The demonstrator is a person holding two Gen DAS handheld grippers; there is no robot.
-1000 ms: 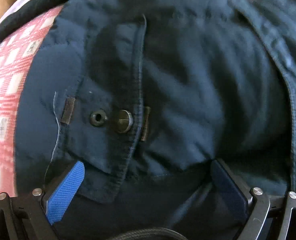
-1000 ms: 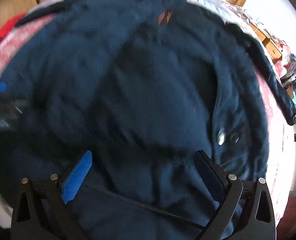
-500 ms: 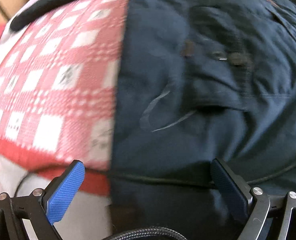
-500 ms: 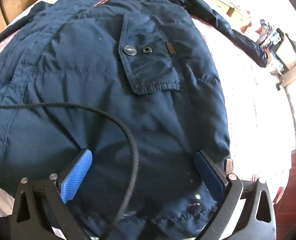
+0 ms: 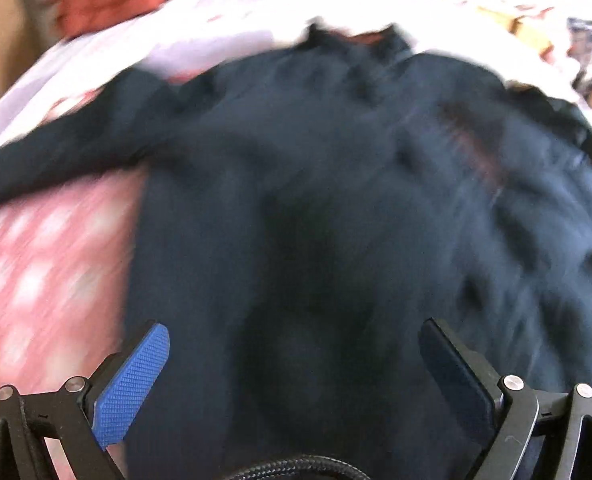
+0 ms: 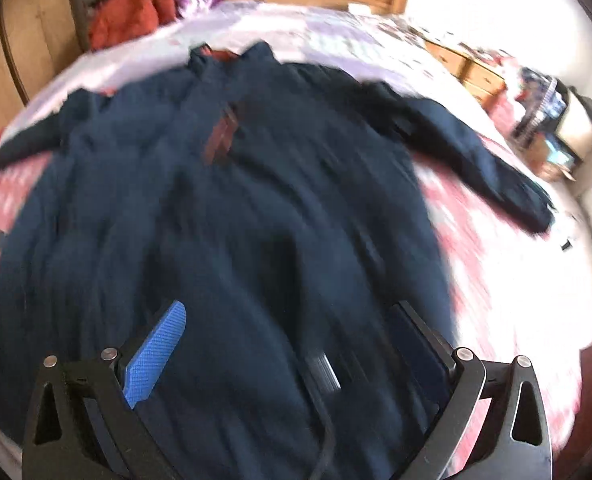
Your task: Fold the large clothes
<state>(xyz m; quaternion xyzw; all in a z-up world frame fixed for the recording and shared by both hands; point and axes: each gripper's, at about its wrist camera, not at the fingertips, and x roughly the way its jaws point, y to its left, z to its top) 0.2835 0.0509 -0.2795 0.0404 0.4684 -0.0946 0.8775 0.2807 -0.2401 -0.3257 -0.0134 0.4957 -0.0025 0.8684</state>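
While both claws gape wide, left claw (image 5: pixel 293 344), right claw (image 6: pixel 285 330), navy jacket (image 6: pixel 231 216) spread beneath and ahead.

Both grippers have pulled back from the navy coat (image 6: pixel 255 220): 1 second ago they hung close over its pocket flaps, and now collar, both sleeves and the bed (image 6: pixel 496 280) show.
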